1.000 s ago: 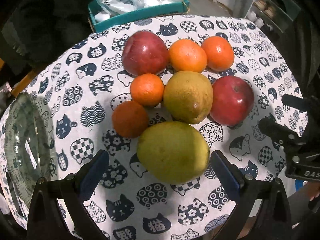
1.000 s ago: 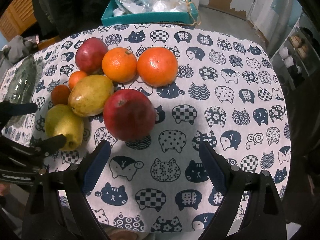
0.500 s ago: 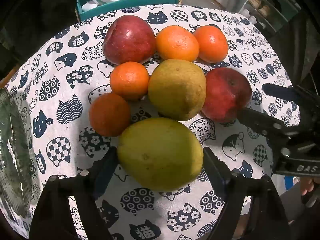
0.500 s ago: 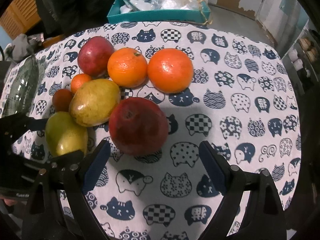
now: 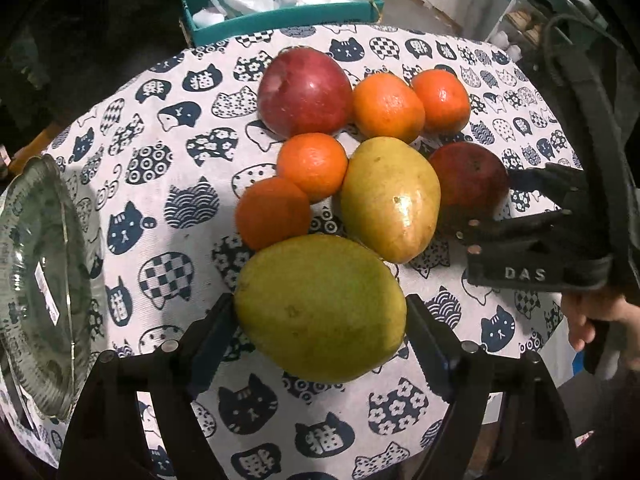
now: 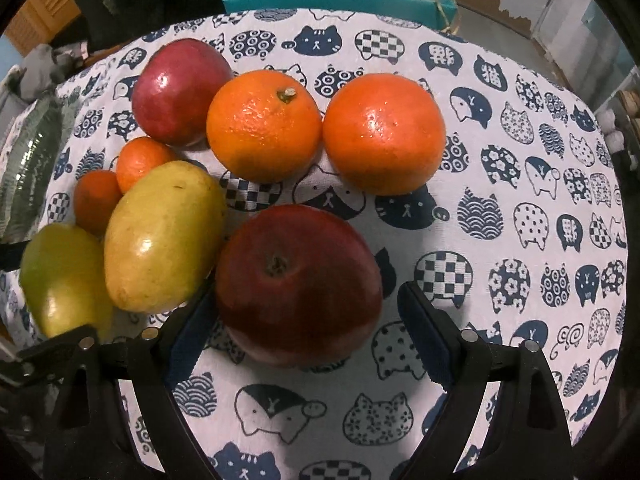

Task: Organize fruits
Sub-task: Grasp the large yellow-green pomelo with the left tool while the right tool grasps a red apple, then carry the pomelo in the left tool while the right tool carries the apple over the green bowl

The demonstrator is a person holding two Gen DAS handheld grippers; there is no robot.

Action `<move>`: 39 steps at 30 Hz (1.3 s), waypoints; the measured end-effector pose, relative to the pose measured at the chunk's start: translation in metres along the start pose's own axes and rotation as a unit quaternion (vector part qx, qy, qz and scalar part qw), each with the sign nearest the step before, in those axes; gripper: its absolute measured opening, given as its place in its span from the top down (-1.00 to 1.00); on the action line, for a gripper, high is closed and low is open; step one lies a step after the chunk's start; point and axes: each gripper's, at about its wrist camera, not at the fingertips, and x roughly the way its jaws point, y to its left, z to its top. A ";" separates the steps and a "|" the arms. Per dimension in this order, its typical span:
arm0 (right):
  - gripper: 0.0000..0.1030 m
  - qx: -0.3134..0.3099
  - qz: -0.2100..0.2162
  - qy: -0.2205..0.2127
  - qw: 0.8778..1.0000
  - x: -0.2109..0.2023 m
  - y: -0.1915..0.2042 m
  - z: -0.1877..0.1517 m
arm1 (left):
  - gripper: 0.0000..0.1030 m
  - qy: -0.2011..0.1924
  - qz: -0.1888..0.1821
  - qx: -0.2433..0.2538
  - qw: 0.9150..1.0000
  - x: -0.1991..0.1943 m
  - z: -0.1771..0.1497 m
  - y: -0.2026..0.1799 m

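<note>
The left claw has just closed in on the nearest green mango — both pads press its sides, low on the cat-print counter. The right claw stands open around a red apple, its right pad clear of the skin. Oranges and a second mango crowd beside — a glass dish sits apart at the left.

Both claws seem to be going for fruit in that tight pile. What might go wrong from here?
The left gripper is clamped on the green mango, which touches the yellow mango and a small orange; lifting could set them rolling. The right gripper straddles the red apple with a gap on one side, so closing may nudge it. The grippers are close and might collide.
</note>
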 end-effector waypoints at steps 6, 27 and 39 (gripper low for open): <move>-0.48 0.001 0.019 0.005 1.000 0.009 0.005 0.003 | -0.64 -0.014 0.002 0.001 1.000 -0.012 -0.003 0.007; -0.47 0.013 -0.018 -0.102 0.995 -0.076 -0.004 -0.014 | -0.64 -0.086 0.039 -0.007 0.995 -0.065 0.000 0.020; -0.47 0.002 -0.014 -0.172 0.985 -0.127 0.021 -0.001 | -0.63 -0.136 0.056 -0.019 0.989 -0.105 -0.001 0.036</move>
